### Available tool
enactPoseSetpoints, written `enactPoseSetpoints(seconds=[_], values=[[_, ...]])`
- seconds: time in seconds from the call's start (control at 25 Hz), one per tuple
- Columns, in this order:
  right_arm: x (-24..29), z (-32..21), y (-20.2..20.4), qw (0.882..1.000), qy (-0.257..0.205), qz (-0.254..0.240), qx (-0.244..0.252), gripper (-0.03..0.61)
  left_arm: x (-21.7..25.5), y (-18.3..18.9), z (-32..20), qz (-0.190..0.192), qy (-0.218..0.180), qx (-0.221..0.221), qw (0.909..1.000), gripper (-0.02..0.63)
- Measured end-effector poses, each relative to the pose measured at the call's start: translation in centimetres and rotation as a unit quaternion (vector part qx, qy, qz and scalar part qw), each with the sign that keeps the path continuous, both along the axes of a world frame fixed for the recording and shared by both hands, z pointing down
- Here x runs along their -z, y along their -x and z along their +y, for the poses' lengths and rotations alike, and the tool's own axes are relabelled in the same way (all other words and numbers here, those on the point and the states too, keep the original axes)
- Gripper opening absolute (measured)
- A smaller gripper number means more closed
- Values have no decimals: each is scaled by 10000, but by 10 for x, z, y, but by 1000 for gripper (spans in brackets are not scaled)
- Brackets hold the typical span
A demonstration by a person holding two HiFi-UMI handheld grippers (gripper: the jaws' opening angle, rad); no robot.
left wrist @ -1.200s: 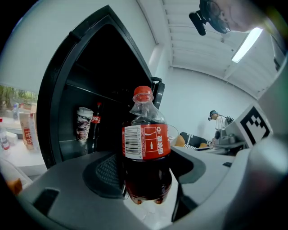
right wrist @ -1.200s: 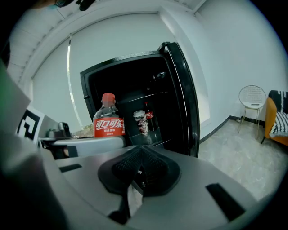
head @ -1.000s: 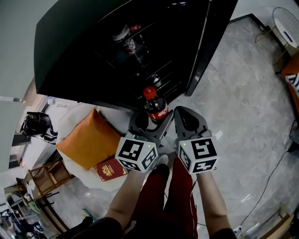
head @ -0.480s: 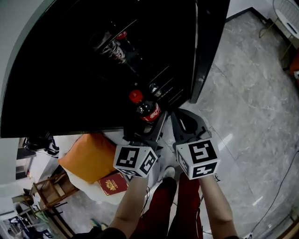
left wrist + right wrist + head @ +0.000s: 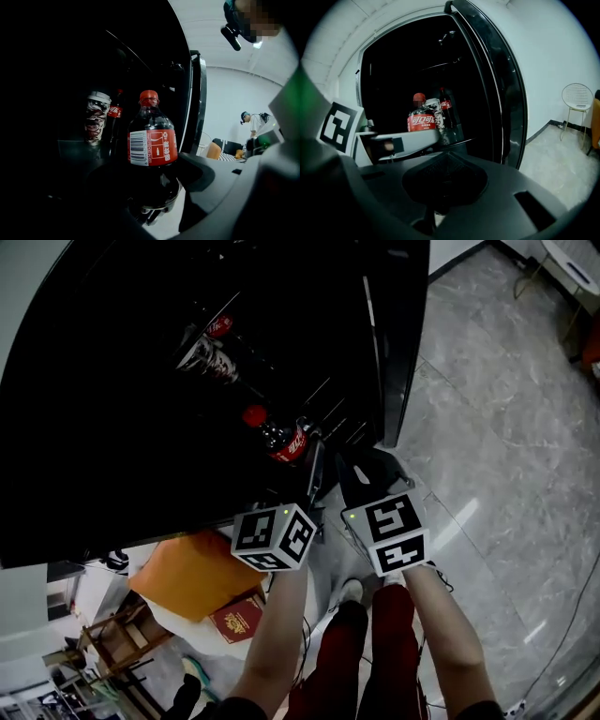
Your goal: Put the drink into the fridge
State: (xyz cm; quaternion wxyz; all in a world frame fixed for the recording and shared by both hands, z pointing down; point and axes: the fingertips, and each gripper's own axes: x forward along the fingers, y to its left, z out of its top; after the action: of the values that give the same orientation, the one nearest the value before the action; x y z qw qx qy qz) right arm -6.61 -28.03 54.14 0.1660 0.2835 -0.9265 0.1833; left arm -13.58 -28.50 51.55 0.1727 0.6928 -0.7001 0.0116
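At the near left, an orange cushion [image 5: 192,576] and a red book [image 5: 239,620] lie low down and have no part in the task. Beyond them the fridge [image 5: 112,456] stands open and dark. On its shelf, at the far left, a printed cup [image 5: 96,123] and a small cola [image 5: 115,123] stand upright side by side, so the free room seems to be at their right.

The left gripper [image 5: 157,190] pinches the drink [image 5: 152,143] low on its body, one jaw on each side, and holds it upright with the red cap on top. The drink is at the fridge opening, nearer than the cup, and I judge it is not yet set down.

Just right of it, the right gripper [image 5: 440,178] has its jaws pressed together on nothing, probably only waiting. At the right, the door [image 5: 506,93] is swung wide, which gives both grippers room.
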Motion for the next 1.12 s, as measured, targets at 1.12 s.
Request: enactPoseSetpoints(seconds=[1.12], values=[[-19, -59, 54, 9996, 26, 190, 210, 17, -3, 68, -105, -575, -87, 483, 9971, 314]])
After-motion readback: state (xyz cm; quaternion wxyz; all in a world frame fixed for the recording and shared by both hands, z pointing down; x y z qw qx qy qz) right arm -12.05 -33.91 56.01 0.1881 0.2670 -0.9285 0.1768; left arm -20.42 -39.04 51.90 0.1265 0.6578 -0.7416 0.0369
